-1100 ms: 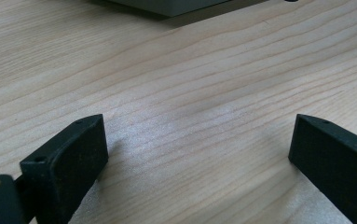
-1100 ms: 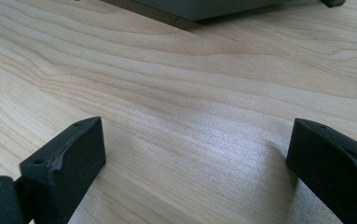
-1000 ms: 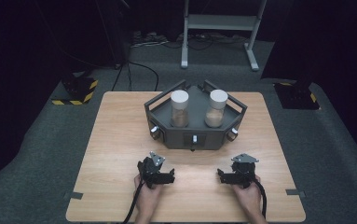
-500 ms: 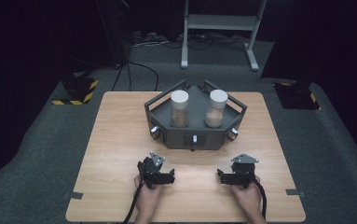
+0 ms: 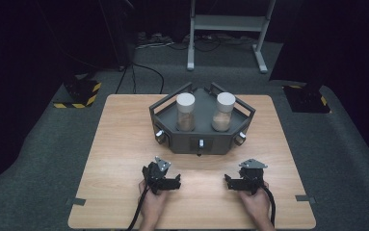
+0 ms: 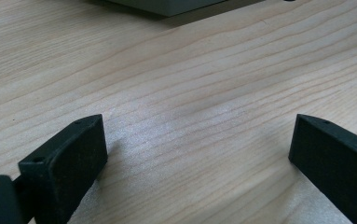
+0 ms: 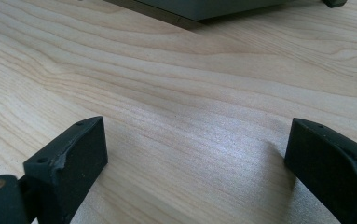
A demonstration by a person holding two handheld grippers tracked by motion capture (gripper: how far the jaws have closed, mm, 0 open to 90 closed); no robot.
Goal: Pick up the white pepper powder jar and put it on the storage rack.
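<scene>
On the wooden table (image 5: 124, 144) a dark grey many-sided stand (image 5: 187, 139) holds two clear jars with white lids, the left jar (image 5: 186, 111) and the right jar (image 5: 223, 110), both with brownish fill. Small knobs stick out of the stand's front faces. My left gripper (image 5: 162, 175) rests near the table's front edge, a short way in front of the stand; its jaws (image 6: 197, 135) stand open over bare wood. My right gripper (image 5: 245, 178) rests level with it to the right, also open (image 7: 195, 140) with nothing between its pads. The stand's lower edge (image 6: 167, 5) (image 7: 204, 9) lies ahead of each gripper.
Grey carpet surrounds the table. Black-and-yellow striped blocks (image 5: 78, 94) (image 5: 307, 98) sit on the floor at the table's back corners, a white metal frame (image 5: 230, 29) stands behind, and cables run across the floor. Tape strips (image 5: 76, 201) (image 5: 303, 198) mark the front corners.
</scene>
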